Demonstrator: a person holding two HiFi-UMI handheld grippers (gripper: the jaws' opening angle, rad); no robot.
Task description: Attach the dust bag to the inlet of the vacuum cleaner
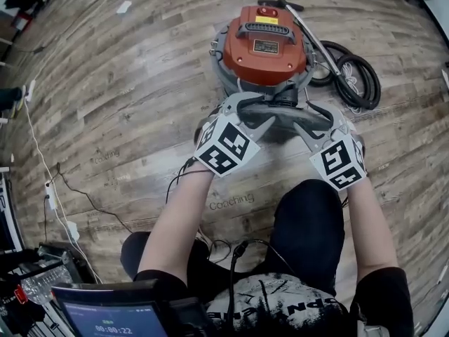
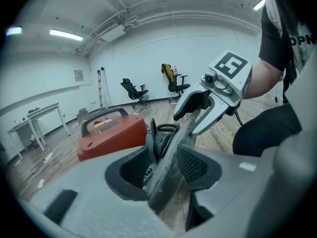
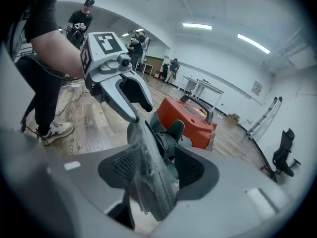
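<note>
With the left tongs [image 2: 163, 165] and right tongs [image 3: 156, 167] wide around the bag [image 2: 185, 133] at the vacuum's [image 1: 265, 44] inlet [image 3: 167, 133], fitting seems in hand; next, regrip and press it home.

It was a large open lab or workshop hall. A grey-brown wood-plank floor [image 1: 126, 83] was crossed by loose white power cables [image 1: 38, 153]. Bare white walls [image 2: 198, 53] rose to long ceiling strip lights [image 2: 66, 34] and exposed white ducting [image 2: 148, 11]. Black wheeled office chairs [image 2: 134, 90], a folding metal ladder [image 2: 101, 87] and white metal-framed worktables [image 2: 37, 119] stood around.
</note>
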